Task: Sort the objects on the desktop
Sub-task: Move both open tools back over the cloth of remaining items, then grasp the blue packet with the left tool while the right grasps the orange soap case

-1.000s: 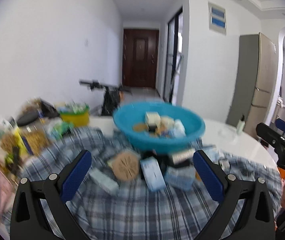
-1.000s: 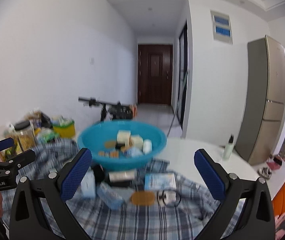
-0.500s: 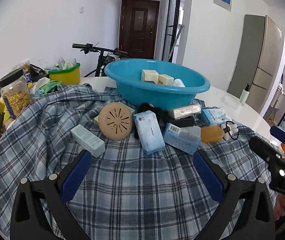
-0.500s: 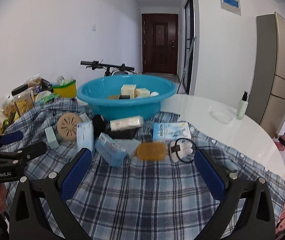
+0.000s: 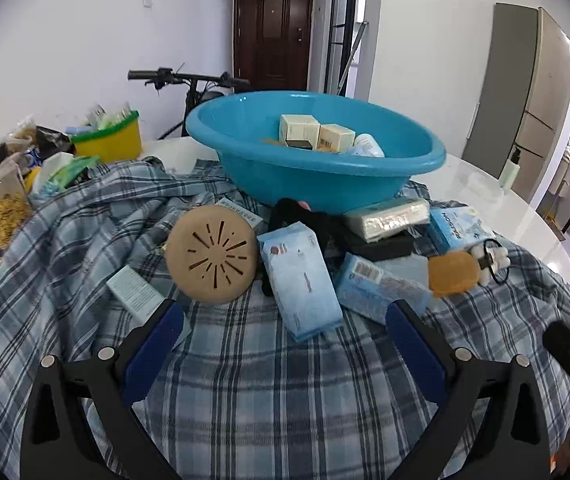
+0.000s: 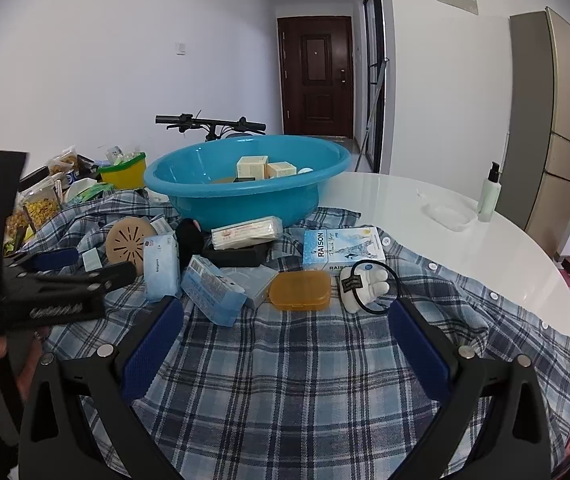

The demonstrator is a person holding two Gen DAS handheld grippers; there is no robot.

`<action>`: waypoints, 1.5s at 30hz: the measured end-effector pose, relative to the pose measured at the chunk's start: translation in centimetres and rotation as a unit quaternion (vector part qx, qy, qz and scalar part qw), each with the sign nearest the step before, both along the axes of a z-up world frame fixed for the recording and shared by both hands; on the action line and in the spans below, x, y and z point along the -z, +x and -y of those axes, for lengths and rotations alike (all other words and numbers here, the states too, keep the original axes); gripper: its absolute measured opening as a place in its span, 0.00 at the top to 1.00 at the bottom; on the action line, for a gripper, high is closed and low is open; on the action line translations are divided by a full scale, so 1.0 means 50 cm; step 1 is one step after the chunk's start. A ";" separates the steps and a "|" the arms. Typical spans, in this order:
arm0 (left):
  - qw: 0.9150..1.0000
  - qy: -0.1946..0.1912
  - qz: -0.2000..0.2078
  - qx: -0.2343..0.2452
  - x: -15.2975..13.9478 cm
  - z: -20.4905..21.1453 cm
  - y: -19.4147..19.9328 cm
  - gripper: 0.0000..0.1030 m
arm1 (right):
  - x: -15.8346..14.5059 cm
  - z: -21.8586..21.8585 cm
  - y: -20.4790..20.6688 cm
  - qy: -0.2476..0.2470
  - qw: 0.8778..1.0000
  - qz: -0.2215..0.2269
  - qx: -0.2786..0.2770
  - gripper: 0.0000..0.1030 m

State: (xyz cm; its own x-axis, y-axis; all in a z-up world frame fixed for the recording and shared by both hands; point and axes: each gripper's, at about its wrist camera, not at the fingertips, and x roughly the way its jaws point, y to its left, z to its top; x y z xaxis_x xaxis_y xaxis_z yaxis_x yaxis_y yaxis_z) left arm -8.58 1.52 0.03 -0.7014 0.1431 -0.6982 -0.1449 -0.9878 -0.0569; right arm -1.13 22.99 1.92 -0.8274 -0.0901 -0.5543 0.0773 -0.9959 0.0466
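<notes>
A blue basin (image 5: 325, 168) (image 6: 245, 196) holds small cream boxes (image 5: 301, 130) at the back of a plaid cloth (image 5: 269, 392). In front of it lie a tan round disc (image 5: 212, 254), a pale blue tissue pack (image 5: 301, 280), a blue box (image 5: 381, 284), an amber pill case (image 6: 300, 290), a Raison box (image 6: 343, 248) and a white toy with a black band (image 6: 365, 286). My left gripper (image 5: 285, 344) is open and empty, just short of the tissue pack. My right gripper (image 6: 285, 344) is open and empty, below the pill case.
Snack jars and a yellow tub (image 5: 107, 142) crowd the table's left side. A pump bottle (image 6: 489, 194) and a clear dish (image 6: 447, 214) stand on the bare white table (image 6: 485, 248) at the right. A bicycle stands behind the basin.
Both grippers have dropped and moved forward toward the pile; the objects now loom larger. Both stay open and empty.
</notes>
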 end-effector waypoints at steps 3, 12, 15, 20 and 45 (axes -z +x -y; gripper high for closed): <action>1.000 0.001 0.017 0.000 0.011 -0.007 -0.029 0.00 | 0.005 -0.004 -0.012 0.001 1.000 0.010 0.003 0.01; 0.998 -0.020 0.058 -0.003 0.052 -0.028 -0.103 0.10 | -0.002 -0.018 -0.081 0.013 0.999 0.040 -0.003 0.01; 0.998 -0.018 0.066 -0.012 0.061 -0.025 -0.121 0.10 | 0.009 -0.020 -0.114 0.006 0.998 0.067 -0.014 0.04; 0.997 -0.008 0.075 -0.011 0.067 -0.026 -0.134 0.11 | 0.019 -0.015 -0.168 -0.007 0.994 0.104 -0.034 0.20; 0.995 -0.016 0.092 0.021 0.074 -0.022 -0.134 0.56 | 0.076 0.000 -0.214 -0.008 0.985 0.161 -0.064 0.48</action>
